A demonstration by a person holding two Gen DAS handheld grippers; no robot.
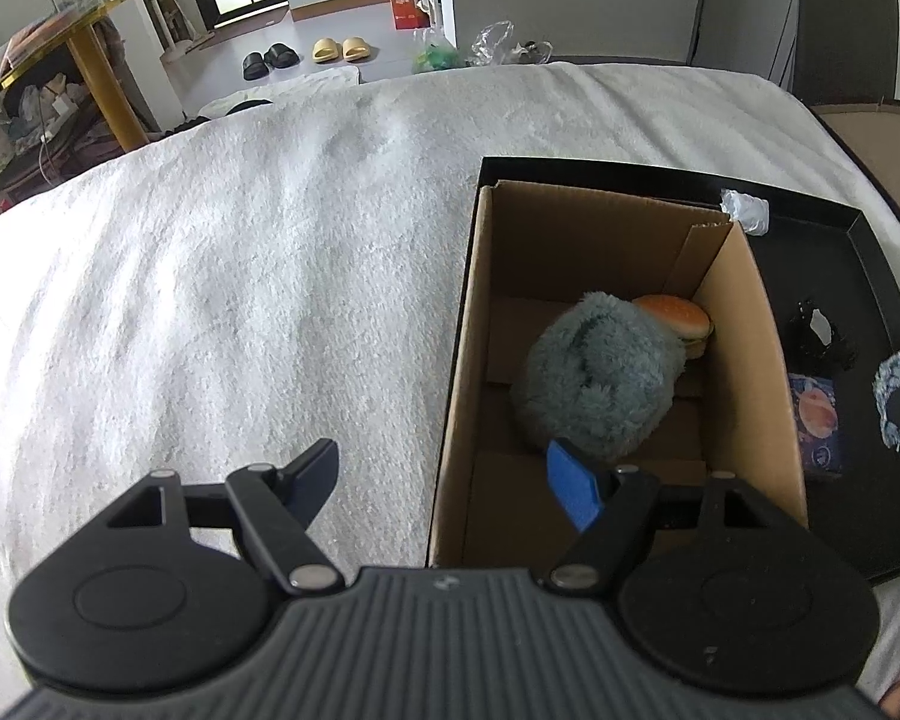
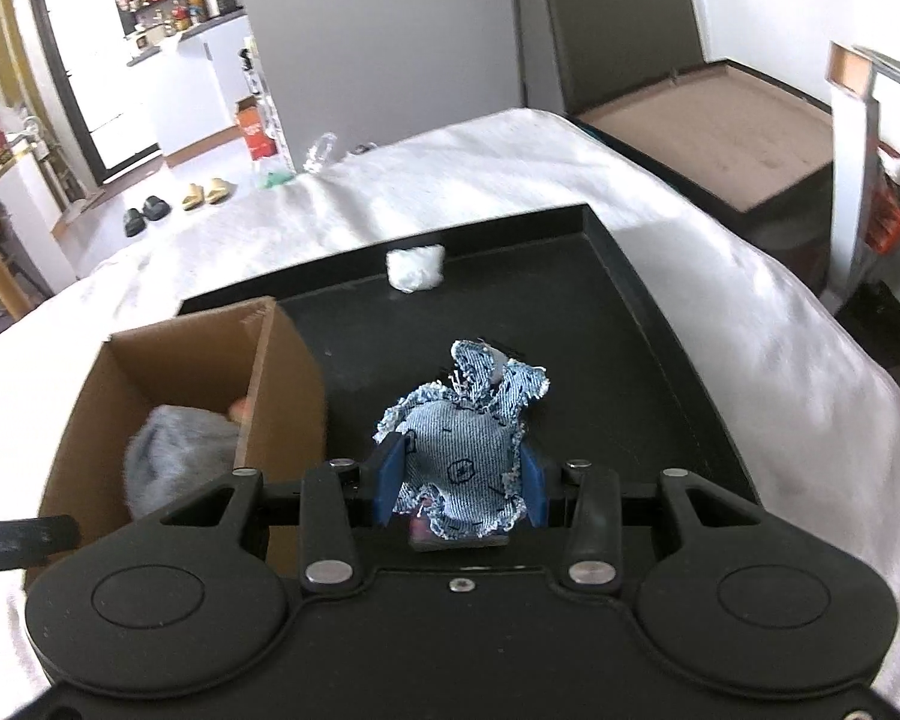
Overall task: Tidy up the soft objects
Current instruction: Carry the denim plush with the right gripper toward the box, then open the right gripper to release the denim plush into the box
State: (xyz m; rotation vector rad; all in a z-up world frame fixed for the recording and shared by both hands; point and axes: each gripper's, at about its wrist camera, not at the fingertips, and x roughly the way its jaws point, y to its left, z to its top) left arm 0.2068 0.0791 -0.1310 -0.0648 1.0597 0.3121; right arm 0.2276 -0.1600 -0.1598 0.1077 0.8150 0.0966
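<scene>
My right gripper is shut on a frayed blue denim stuffed toy, held above the black tray. The same toy shows at the right edge of the left wrist view. An open cardboard box stands on the tray's left side. It holds a grey fluffy plush and a soft burger toy. In the right wrist view the box sits left of the denim toy, with the plush inside. My left gripper hangs open with nothing in it, over the box's near left corner.
The tray lies on a bed with a white fleecy cover. On the tray are a white wad, a small black object and a patterned packet. A brown-topped chest stands beyond the bed.
</scene>
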